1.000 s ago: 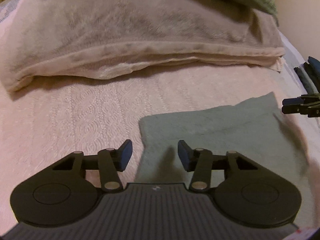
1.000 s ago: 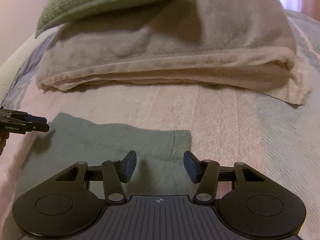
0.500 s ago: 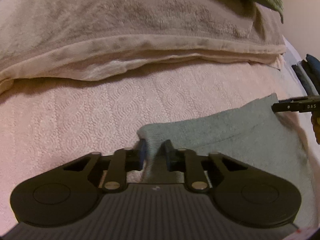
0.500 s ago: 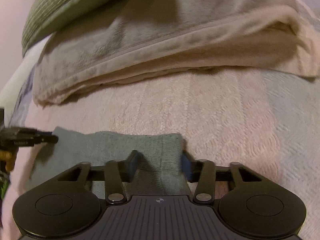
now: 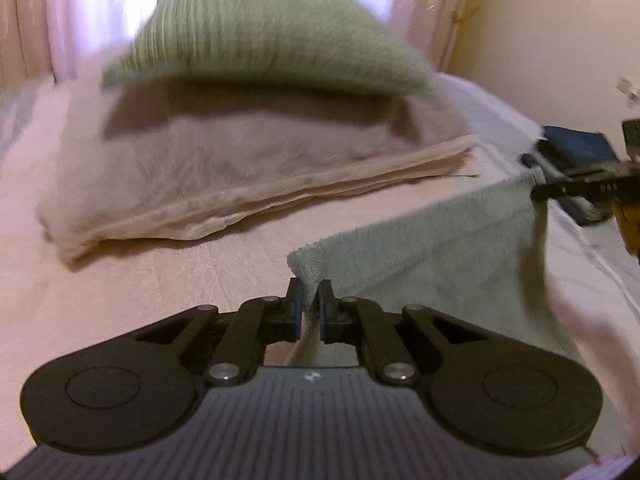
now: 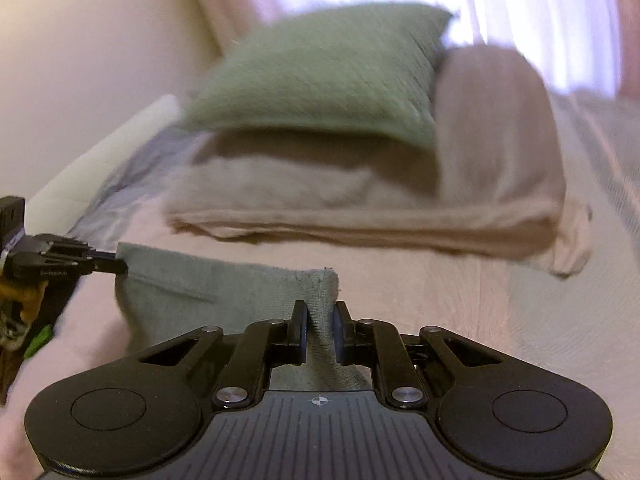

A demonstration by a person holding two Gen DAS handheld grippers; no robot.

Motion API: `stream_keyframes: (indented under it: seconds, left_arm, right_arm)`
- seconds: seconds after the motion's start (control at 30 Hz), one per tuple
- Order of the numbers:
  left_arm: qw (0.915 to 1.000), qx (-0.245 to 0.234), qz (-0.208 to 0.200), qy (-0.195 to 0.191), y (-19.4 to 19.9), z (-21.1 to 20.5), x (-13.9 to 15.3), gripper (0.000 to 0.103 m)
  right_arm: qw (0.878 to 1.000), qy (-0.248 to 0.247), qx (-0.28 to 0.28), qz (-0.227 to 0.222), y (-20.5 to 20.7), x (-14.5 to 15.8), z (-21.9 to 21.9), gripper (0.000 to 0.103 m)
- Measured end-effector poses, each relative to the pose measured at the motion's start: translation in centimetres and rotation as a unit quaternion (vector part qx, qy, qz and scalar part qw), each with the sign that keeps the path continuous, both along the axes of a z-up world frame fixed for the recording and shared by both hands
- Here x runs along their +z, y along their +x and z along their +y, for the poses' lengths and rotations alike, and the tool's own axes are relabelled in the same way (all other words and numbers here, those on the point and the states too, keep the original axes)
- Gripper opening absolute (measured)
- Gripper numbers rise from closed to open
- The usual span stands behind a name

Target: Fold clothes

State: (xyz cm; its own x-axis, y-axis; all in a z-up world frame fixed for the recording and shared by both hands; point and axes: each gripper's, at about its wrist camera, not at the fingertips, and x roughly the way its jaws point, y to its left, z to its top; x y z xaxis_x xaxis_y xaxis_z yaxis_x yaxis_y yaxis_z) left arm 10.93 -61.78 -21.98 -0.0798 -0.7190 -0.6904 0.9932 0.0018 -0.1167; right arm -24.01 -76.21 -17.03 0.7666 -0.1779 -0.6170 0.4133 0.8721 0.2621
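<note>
A grey-green cloth is held off the pink bedspread by two of its corners, its top edge stretched between them. My left gripper is shut on the cloth's left corner, which sticks up between the blue pads. In the right wrist view the same cloth runs leftward to the left gripper. My right gripper is closing on the right corner, and its pads press the fabric. The right gripper also shows at the right edge of the left wrist view.
A folded beige blanket lies across the bed behind the cloth, with a green pillow on top of it. Dark blue folded items sit at the right by the wall. Bright curtains hang behind the bed.
Both grippers went from open above the flat cloth to shut on its near corners. They then rose and lifted that edge off the bed; the view tilted up toward the pillow.
</note>
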Motion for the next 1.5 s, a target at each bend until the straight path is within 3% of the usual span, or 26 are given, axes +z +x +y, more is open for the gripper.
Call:
stream_keyframes:
  seconds: [0.13,0.27,0.4,0.53,0.63,0.7,0.8,0.87,0.9,0.97,1.1,1.23,1.3,1.37,1.5]
  left_arm:
    - [0.9996,-0.018,-0.017,-0.016,-3.3,8.8,4.1,0.005]
    - [0.9981,-0.056,-0.024,-0.01,-8.0,19.1,5.7,0.005]
    - [0.996,-0.087,-0.022,0.004,-13.5,30.3,3.6,0.005]
    - [0.9926,-0.116,-0.022,0.029,-17.4,38.5,-2.1,0.005]
    - [0.9879,-0.138,-0.032,0.063,-19.5,41.7,-6.6,0.006]
    - [0.987,-0.128,-0.028,0.093,-20.0,43.1,-8.2,0.005]
    - [0.9897,-0.085,-0.009,0.116,-19.4,44.6,-7.8,0.006]
    - [0.9916,-0.053,0.005,0.118,-18.9,45.1,-6.6,0.008]
    - [0.9919,-0.047,-0.013,0.117,-18.9,45.2,-6.1,0.009]
    - [0.9891,-0.08,-0.069,0.103,-20.1,45.5,-5.4,0.015]
    - [0.9703,-0.169,-0.147,0.091,-22.7,45.1,-6.4,0.02]
    - [0.941,-0.233,-0.234,0.074,-24.9,44.4,-8.2,0.024]
    - [0.9224,-0.265,-0.274,0.065,-25.7,44.2,-9.2,0.032]
    - [0.9071,-0.292,-0.297,0.063,-26.2,44.0,-10.3,0.034]
    - [0.887,-0.325,-0.324,0.05,-26.4,44.0,-11.5,0.034]
  right_arm:
    - [0.999,-0.046,0.023,-0.005,-5.3,2.5,8.3,0.009]
    - [0.996,-0.079,0.036,0.011,-11.9,2.8,19.4,0.009]
    - [0.995,-0.082,0.022,0.045,-17.1,-0.1,30.3,0.009]
    - [0.99,-0.087,0.021,0.109,-20.0,-6.1,39.0,0.009]
    - [0.984,-0.072,-0.004,0.163,-20.8,-10.7,42.3,0.013]
    - [0.982,-0.04,-0.031,0.184,-21.3,-11.7,43.4,0.018]
    - [0.982,-0.023,-0.054,0.181,-21.4,-10.6,44.8,0.034]
    - [0.979,-0.039,-0.063,0.19,-21.1,-9.3,44.7,0.044]
    - [0.977,-0.056,-0.06,0.199,-20.9,-8.8,45.2,0.049]
    - [0.973,-0.092,-0.028,0.212,-20.7,-8.7,45.9,0.05]
    - [0.955,-0.161,0.059,0.243,-19.3,-10.1,47.4,0.05]
    - [0.928,-0.226,0.112,0.275,-18.8,-12.6,48.1,0.05]
    - [0.915,-0.25,0.139,0.286,-18.5,-13.7,48.2,0.05]
    - [0.9,-0.271,0.17,0.295,-18.4,-14.8,48.4,0.05]
    - [0.88,-0.304,0.202,0.305,-18.0,-16.2,48.5,0.05]
